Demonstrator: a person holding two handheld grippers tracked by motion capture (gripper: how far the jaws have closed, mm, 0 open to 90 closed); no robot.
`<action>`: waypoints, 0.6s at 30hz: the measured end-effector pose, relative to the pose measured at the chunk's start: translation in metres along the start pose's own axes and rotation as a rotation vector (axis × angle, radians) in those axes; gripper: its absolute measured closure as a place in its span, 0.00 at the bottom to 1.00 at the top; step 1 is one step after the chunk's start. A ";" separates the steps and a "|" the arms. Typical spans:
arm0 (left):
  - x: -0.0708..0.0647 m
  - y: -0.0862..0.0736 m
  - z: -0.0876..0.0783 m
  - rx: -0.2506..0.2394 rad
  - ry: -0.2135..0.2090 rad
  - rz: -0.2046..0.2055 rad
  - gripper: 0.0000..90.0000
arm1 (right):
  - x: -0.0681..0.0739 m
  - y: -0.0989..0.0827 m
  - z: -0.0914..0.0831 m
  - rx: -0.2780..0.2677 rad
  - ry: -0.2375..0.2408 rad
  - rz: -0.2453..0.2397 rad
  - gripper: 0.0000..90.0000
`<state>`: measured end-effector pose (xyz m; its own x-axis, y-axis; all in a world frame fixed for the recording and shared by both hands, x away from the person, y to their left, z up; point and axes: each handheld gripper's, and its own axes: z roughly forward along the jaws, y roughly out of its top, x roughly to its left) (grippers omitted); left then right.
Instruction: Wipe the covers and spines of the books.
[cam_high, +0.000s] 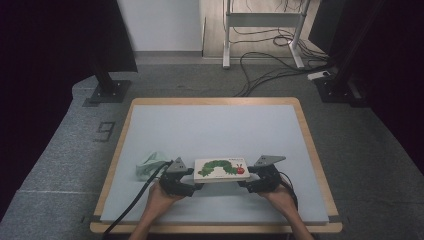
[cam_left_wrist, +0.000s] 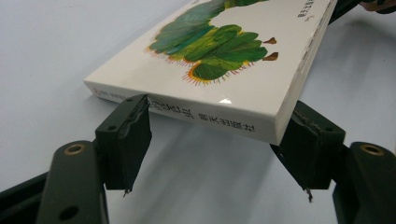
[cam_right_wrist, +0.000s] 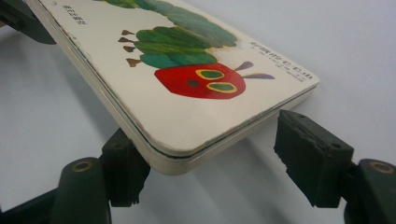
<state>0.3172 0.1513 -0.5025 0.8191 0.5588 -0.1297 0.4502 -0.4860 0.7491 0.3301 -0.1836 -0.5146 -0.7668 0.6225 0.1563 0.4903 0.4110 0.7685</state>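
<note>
Setting book (cam_high: 221, 169) on table (cam_high: 210, 125); 2 grippers, left (cam_high: 192, 172) and right (cam_high: 251, 170), jaws apart at ends. Next: withdraw outward.

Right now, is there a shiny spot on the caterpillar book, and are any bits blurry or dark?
In the left gripper view, a small white glare spot sits near the book cover's front edge, and a soft shadow lies beneath it. In the right gripper view, the book's far end goes blurry. In the high view, the room's sides are dark, while the table is evenly lit.
</note>
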 end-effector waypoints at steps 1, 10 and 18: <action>0.000 -0.001 0.000 0.002 0.000 0.000 0.33 | 0.001 -0.001 0.000 -0.001 0.000 0.000 0.31; -0.006 -0.009 0.002 0.016 -0.011 -0.006 0.34 | 0.005 -0.011 0.000 0.000 0.007 -0.004 0.31; -0.008 -0.016 0.005 0.038 -0.028 0.002 0.33 | 0.008 -0.018 0.004 0.030 0.015 -0.021 0.31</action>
<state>0.3052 0.1513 -0.5170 0.8292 0.5393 -0.1465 0.4614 -0.5128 0.7240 0.3166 -0.1837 -0.5300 -0.7831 0.6036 0.1501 0.4863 0.4438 0.7527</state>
